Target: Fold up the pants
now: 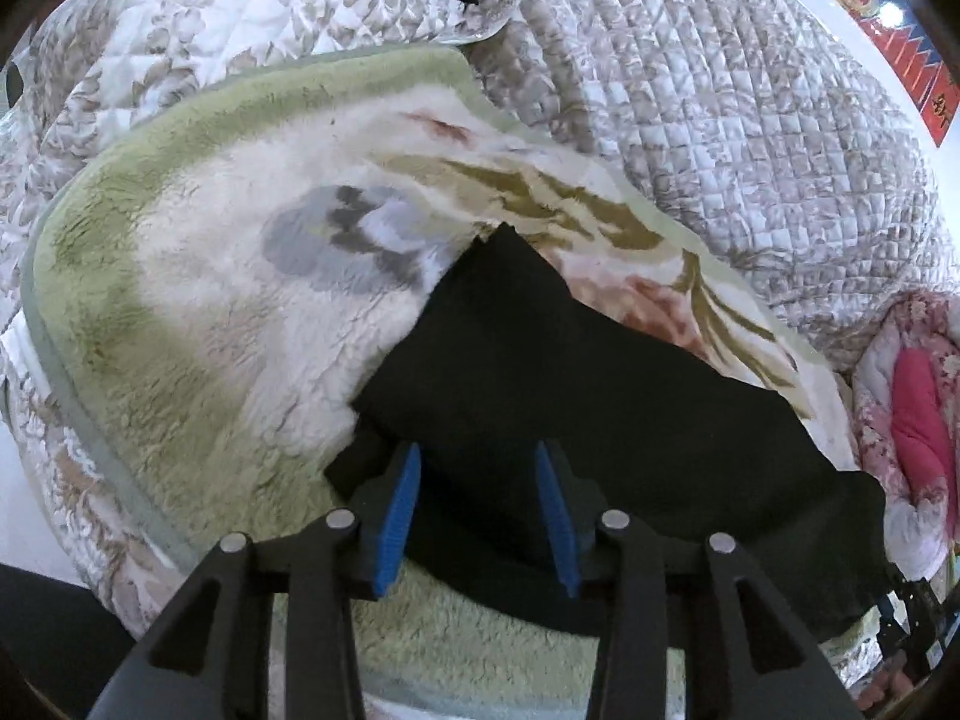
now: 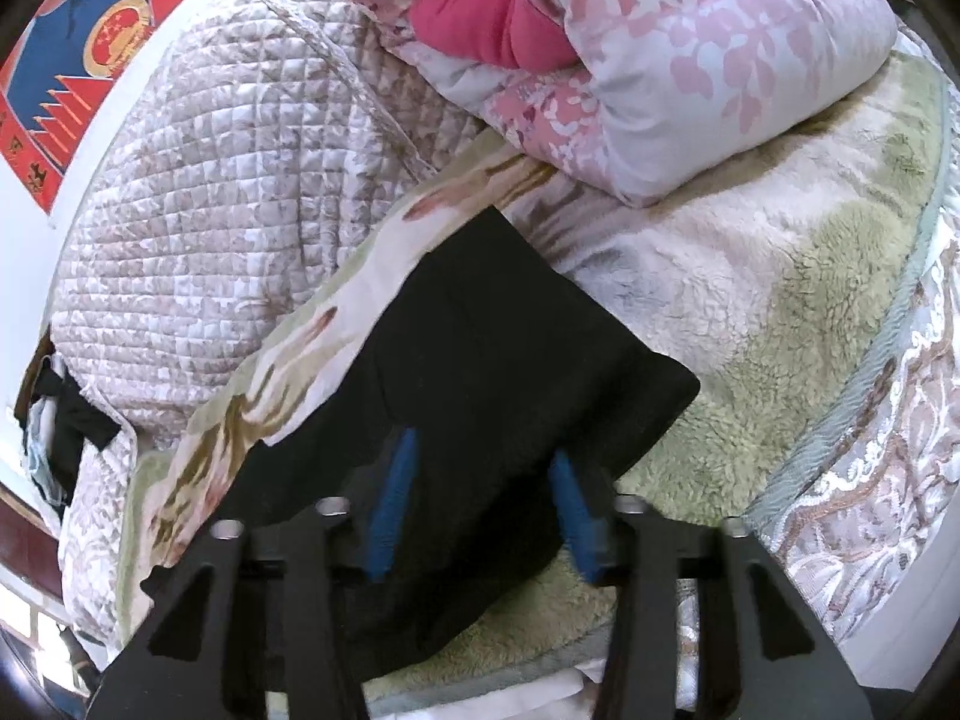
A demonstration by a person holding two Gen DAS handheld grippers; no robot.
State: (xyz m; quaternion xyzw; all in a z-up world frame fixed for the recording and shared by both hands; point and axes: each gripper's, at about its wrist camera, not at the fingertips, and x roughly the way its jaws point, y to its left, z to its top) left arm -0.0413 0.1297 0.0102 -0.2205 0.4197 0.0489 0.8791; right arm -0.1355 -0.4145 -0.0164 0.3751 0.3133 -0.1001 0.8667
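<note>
The pants (image 1: pixel 570 372) are a matt black cloth, smooth and flat with no sheen. They lie on a fleece blanket (image 1: pixel 198 276), thick and shaggy, its pile tufted and rough. Under it the bedspread (image 1: pixel 720 120) is quilted cloth, stitched into small puffed squares with a faint satin gloss. The folded duvet (image 2: pixel 690 72) is smooth printed cloth, softly padded. The left gripper (image 1: pixel 477 456) and the right gripper (image 2: pixel 483 450) are matt black plastic with ribbed blue pads (image 1: pixel 399 510) and bright metal pins (image 1: pixel 341 519)
</note>
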